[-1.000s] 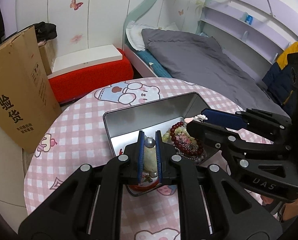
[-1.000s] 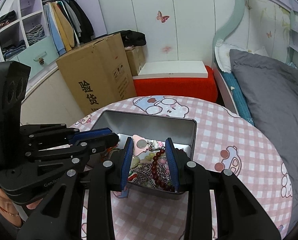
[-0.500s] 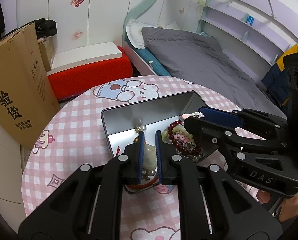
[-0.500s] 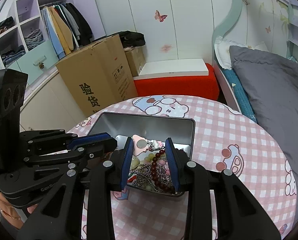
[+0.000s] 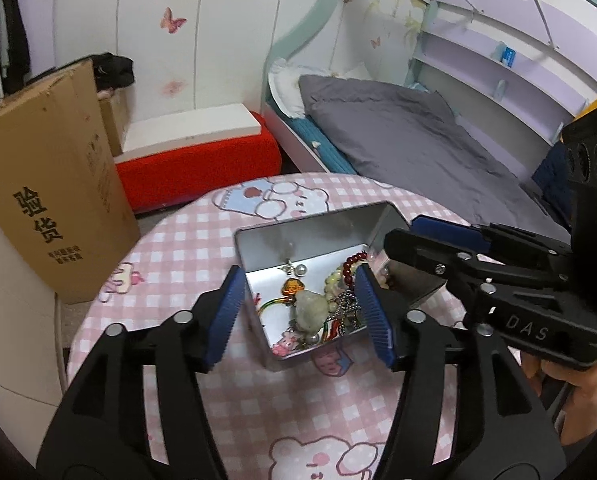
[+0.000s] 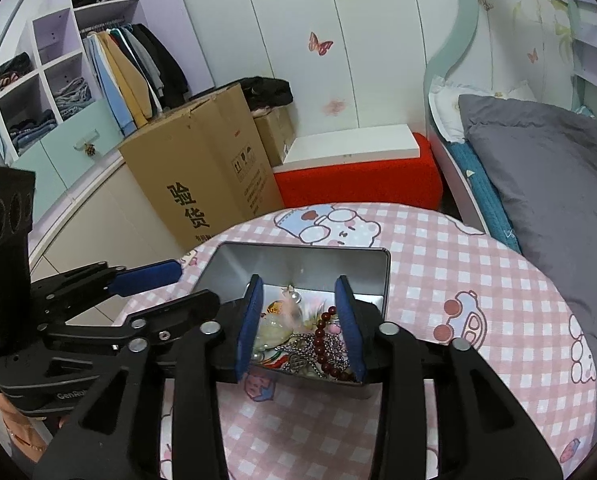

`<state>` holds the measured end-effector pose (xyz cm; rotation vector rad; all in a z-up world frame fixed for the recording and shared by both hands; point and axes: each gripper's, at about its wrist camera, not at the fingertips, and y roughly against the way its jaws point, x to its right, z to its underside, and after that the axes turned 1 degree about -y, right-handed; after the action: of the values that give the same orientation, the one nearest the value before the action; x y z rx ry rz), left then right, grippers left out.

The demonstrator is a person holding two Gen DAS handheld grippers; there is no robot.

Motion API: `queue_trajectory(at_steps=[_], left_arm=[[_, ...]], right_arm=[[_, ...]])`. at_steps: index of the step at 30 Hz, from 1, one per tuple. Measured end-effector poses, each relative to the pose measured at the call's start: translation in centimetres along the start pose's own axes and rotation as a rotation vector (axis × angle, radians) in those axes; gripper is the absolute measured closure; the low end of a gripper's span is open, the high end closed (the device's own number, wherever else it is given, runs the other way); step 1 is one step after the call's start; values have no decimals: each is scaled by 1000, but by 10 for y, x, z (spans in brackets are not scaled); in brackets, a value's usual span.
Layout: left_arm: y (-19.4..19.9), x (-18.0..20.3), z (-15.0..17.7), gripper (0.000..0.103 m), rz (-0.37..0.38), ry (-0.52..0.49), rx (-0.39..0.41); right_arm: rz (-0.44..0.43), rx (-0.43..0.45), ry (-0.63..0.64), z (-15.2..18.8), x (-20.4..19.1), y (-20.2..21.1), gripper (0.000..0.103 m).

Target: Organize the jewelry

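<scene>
a shallow silver metal tin (image 5: 318, 236) sits near the middle of a round table, its near end filled with a tangle of jewelry (image 5: 318, 308): a dark red bead bracelet (image 6: 326, 336), a fine silver chain (image 6: 298, 350), a pale stone pendant (image 5: 308, 310), a small pearl piece (image 5: 300, 269) and an orange charm (image 5: 292, 287). the far end of the tin is bare metal.

the pieces look light and small. the chain is limp and likely to snag on its neighbours; the beads are hard, round and probably slippery. a pinch on a single loop of the bracelet, or across the chunky pendant, looks safest.

the left gripper (image 5: 302, 312) hangs over the near end of the tin with its blue pads wide apart, holding nothing. the right gripper (image 6: 300, 322) hovers over the same heap from the right side, pads also apart and empty.

the table wears a pink checked cloth (image 6: 458, 280) printed with cartoon bears, soft and flat. beyond it, to the left, stands a tall cardboard box (image 6: 202, 176); behind the table a red bench (image 5: 202, 164); to the right a bed with a grey duvet (image 5: 398, 132). far left, an open wardrobe (image 6: 130, 68) holds hanging clothes.
</scene>
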<state>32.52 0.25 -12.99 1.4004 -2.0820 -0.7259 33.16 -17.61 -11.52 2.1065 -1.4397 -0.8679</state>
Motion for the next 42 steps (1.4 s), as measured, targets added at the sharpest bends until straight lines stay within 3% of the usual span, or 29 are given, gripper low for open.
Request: queue_trajectory(at_steps=[8, 13, 22, 30, 34, 42], left_arm=[[57, 5, 3, 30, -111, 37, 111], [109, 16, 15, 15, -167, 46, 209], [182, 42, 48, 12, -179, 41, 281], [250, 70, 88, 10, -259, 25, 414], [280, 87, 103, 9, -296, 1, 474], [320, 117, 121, 8, -281, -42, 556]], right_arm=[[21, 63, 8, -3, -14, 40, 61], [76, 156, 49, 6, -37, 90, 54], [149, 333, 131, 46, -86, 179, 35], [207, 429, 164, 89, -113, 231, 23], [236, 471, 173, 106, -121, 253, 20], [255, 541, 190, 132, -136, 289, 14]])
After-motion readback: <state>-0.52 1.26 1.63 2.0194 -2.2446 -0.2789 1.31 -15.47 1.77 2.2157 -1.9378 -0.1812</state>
